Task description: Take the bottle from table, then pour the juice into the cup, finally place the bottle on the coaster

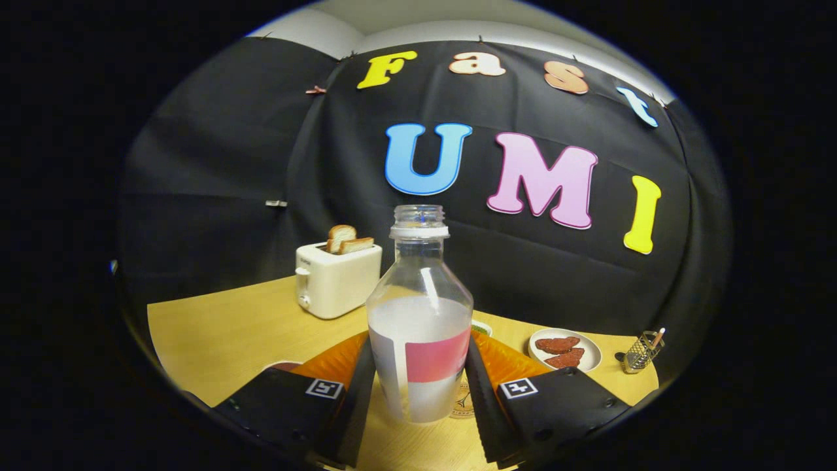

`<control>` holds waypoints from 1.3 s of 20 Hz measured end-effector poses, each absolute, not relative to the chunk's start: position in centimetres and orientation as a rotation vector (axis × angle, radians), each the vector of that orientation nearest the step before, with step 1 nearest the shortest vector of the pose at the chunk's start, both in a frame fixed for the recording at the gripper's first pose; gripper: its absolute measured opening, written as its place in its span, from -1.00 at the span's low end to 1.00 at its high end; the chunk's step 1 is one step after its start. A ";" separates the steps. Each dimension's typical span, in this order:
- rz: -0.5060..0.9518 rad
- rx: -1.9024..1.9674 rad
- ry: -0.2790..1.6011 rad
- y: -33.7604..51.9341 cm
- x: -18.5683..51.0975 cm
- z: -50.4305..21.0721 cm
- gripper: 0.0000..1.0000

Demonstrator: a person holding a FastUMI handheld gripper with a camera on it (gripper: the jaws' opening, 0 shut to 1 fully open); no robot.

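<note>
A clear plastic bottle with no cap stands upright between my fingers, about half full of a whitish juice, with a white and red label around its lower part. My gripper is shut on it, one finger pressing each side of the label. Whether its base rests on the wooden table or hangs just above it, I cannot tell. A round printed coaster lies on the table right behind the bottle's base, partly hidden. A reddish rim, perhaps the cup, peeks over my left finger.
A white toaster with two bread slices stands at the back left. To the right beyond the fingers lie a white plate with brown pieces and a small metal wire holder. The black cloth wall closes the back.
</note>
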State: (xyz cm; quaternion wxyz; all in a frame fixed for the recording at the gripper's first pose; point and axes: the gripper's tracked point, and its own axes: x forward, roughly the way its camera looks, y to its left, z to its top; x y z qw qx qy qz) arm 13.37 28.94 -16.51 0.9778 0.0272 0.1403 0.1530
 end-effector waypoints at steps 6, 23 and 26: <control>0.209 0.154 0.251 26.0 16.8 -20.3 0.43; 0.114 0.137 0.308 23.4 19.3 -29.3 0.48; 0.101 0.154 0.297 23.3 19.3 -29.3 0.49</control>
